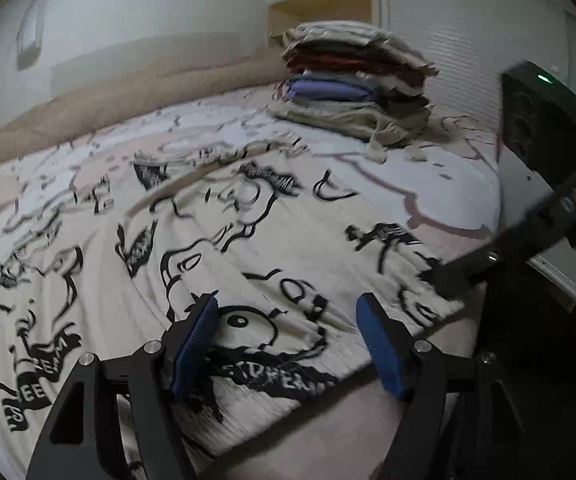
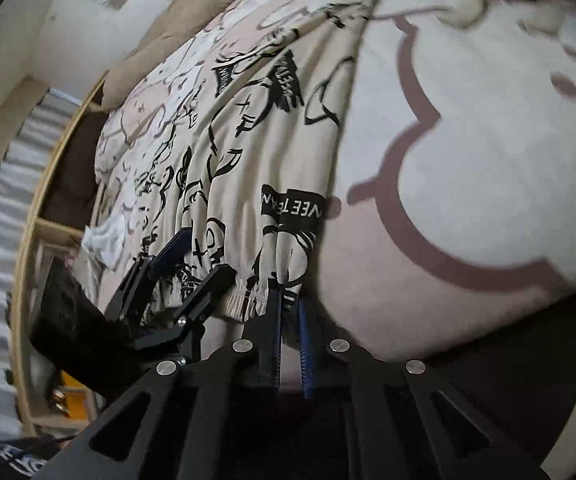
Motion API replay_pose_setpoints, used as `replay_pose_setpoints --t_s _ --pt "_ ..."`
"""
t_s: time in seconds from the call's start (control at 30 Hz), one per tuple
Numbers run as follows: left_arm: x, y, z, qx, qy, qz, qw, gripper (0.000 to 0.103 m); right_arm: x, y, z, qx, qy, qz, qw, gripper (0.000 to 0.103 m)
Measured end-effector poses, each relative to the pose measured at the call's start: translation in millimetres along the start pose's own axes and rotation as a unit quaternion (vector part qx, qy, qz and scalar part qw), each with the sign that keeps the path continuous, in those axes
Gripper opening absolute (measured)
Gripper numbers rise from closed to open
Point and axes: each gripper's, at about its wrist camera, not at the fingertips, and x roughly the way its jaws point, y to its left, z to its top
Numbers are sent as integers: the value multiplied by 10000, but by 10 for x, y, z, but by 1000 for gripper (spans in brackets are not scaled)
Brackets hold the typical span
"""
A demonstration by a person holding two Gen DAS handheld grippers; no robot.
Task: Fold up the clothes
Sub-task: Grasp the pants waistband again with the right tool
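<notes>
A cream garment [image 1: 192, 240] with black graphic prints lies spread on the bed, its ribbed hem [image 2: 240, 300] at the near edge. My left gripper [image 1: 288, 300] stands open low over that hem, and its blue pads [image 1: 198, 336] flank the printed fabric without pressing it. The right wrist view shows the left gripper [image 2: 198, 258] with bunched hem cloth between its fingers. My right gripper [image 2: 288, 298] is shut on the garment's hem at its right corner, and cloth runs into the closed jaws. In the left wrist view the right gripper [image 1: 443, 276] reaches onto the garment's right edge.
A tall stack of folded clothes [image 1: 351, 88] sits at the bed's far right. The bed sheet [image 2: 487, 160] is pale with pink cartoon outlines. A beige blanket [image 1: 128, 92] lies along the far side, and a wooden shelf [image 2: 48, 240] stands beside the bed.
</notes>
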Motion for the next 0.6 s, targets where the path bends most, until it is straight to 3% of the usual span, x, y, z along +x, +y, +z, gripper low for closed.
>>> replay_pose_setpoints --t_s 0.1,0.27,0.4,0.47,0.53,0.6 --pt "-175 -227 14 712 -259 -36 9971 71 -137 88 38 -13 -27 151 9999 8" --pt "-227 -645 -25 1864 -354 -25 9818 72 -297 168 148 57 5 543 9985 8" --pt "-67 -780 1 2019 -297 209 9787 71 -369 259 200 -65 18 656 9978 8" --pt "-11 -797 58 1962 -337 280 9796 55 -403 267 200 -112 30 648 9978 8" --pt "46 -801 94 1954 -331 383 9794 51 -412 262 196 -113 35 613 9980 8" --pt "79 -793 121 1958 -330 435 9791 40 -410 255 196 -92 33 611 9981 8"
